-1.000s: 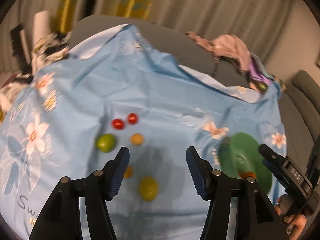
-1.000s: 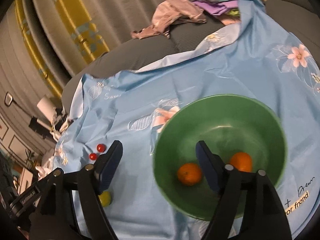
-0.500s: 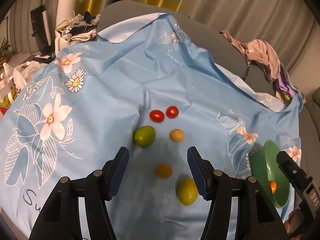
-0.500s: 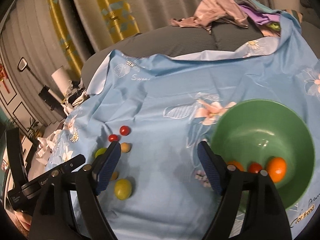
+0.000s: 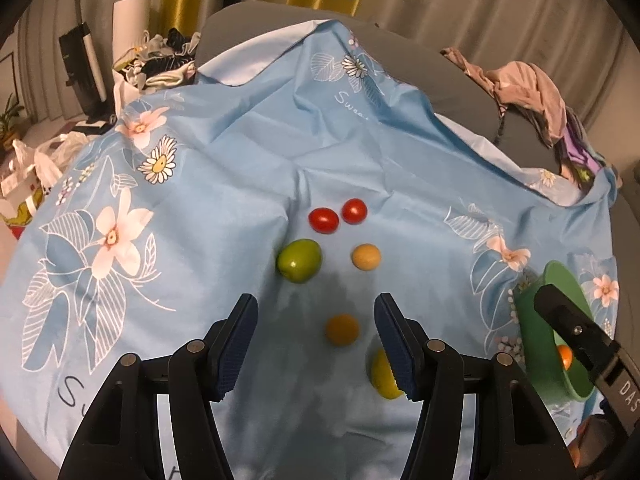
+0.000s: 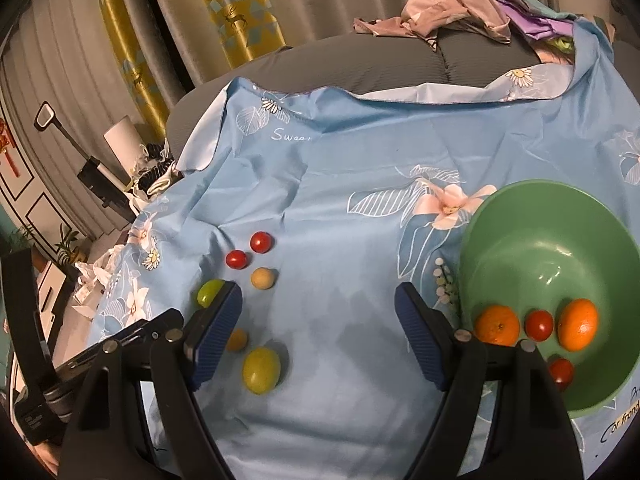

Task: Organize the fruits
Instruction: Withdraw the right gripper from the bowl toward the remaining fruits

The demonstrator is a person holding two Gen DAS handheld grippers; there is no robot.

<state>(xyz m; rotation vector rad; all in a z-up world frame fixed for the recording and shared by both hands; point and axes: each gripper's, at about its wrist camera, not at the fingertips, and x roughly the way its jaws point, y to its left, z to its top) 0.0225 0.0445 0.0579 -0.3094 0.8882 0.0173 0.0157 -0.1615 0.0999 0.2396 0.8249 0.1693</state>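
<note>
The left gripper (image 5: pixel 316 332) is hanging with its jaws wide apart and nothing between the pads, over a small orange fruit (image 5: pixel 341 329) that is lying on the blue flowered cloth (image 5: pixel 208 184). Its right finger is covering part of a yellow-green fruit (image 5: pixel 383 376), so that fruit's outline is only half showing in the left wrist view. The right wrist view is showing the same yellow-green fruit (image 6: pixel 261 369) whole, while there the small orange fruit (image 6: pixel 237 339) is partly hidden behind a finger. The right gripper (image 6: pixel 318 328) is also standing open and empty above bare cloth.

Toward the middle of the cloth, two red tomatoes (image 5: pixel 323 220) (image 5: pixel 354 211) are lying just beside each other, with a green fruit (image 5: pixel 299 260) and a pale tan fruit (image 5: pixel 365 256) near them.

The green bowl (image 5: pixel 536 308) is sitting near the cloth's right edge. From the left wrist it is appearing edge-on and partly blocked by the other tool, with only a sliver of orange showing inside. The right wrist view is looking into the bowl (image 6: pixel 532 216), showing two oranges (image 6: pixel 497 325) (image 6: pixel 577 329) and two more tomatoes (image 6: pixel 539 325) (image 6: pixel 561 371); the lower one is partly cut off by the gripper's finger.
</note>
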